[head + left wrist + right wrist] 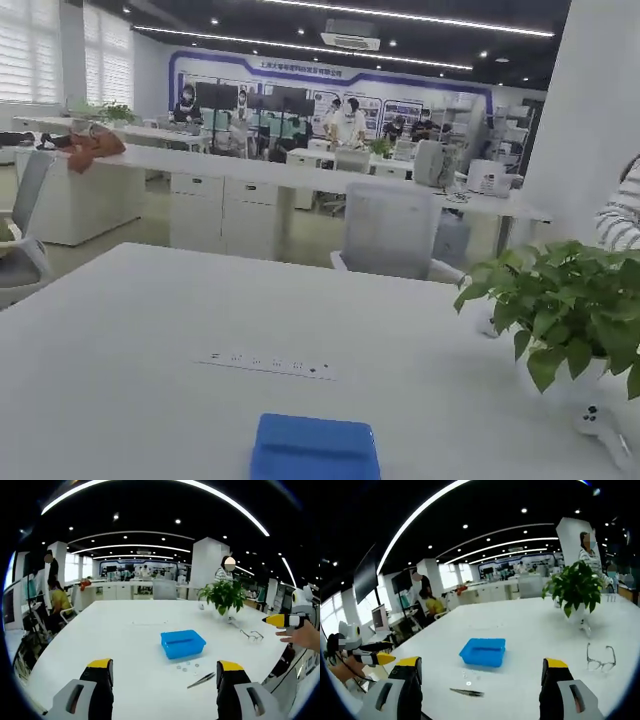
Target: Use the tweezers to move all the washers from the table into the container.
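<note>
A large white table [130, 350] spreads across an open-plan office. The head view looks along its top and takes in a socket strip [270, 363] set flush in the surface, beyond the container.

The left gripper [165, 667] hangs above the near edge of the table, its yellow-tipped jaws spread wide with nothing between them. The right gripper [481, 670] is held the same way, jaws far apart and empty. Each gripper view catches the other gripper at its side, held in a hand [302, 636] off the table's edge.

A leafy potted plant [560, 300] stands at the right of the table, well apart from the container.

The blue container [315, 448], a shallow rectangular tray, sits near the middle of the table and lies at the bottom edge of the head view. Both gripper views show it whole.

The gripper views bring in the smaller things. A pair of glasses [252, 636] lies between the plant and the table's near edge.

The tweezers [201, 680] lie flat on the table, near the container on the side toward the grippers, touched by neither.

The washers [187, 666], a few tiny pale rings, lie scattered on the table between the container and the tweezers.
</note>
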The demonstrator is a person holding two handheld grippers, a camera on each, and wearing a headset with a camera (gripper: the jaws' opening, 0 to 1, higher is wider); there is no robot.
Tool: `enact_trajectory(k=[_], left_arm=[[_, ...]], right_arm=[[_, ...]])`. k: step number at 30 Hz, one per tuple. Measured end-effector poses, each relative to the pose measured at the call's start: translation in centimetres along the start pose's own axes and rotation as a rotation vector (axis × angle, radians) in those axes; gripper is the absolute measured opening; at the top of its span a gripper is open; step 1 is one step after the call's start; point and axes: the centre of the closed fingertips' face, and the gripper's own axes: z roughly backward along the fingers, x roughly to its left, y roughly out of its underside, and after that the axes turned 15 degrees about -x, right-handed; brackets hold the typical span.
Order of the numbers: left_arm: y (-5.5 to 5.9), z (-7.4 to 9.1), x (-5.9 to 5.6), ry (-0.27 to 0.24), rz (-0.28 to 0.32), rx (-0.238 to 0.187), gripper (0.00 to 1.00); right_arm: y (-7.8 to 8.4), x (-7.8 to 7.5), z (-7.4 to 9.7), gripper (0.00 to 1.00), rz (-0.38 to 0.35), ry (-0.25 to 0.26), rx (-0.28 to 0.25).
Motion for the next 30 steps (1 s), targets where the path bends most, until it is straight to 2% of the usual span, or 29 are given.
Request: enact_trajectory(k=[8,18,23,30], left_arm=[[-0.3,0.2,-0.4,-0.014,-0.009,-0.008,0.85],[-0.6,-0.2,-0.3,-0.006,0.008,-0.009,0.91],[0.1,-0.6,-0.5,0.011,0.005,0.02,0.92],[0.2,-1.1,-0.8,0.032,0.015,0.031,0.9]], right_arm=[[-0.5,0.2,-0.4,0.99,0.013,-0.028,-0.01],[-0.9,-1.3,-0.7,0.99,-0.005,0.035,-0.045],[-0.4,-1.6,-0.4,0.99,0.009,0.045,-0.037],[-0.4,-1.6,-0.4,0.99,0.005,0.052,-0.044]])
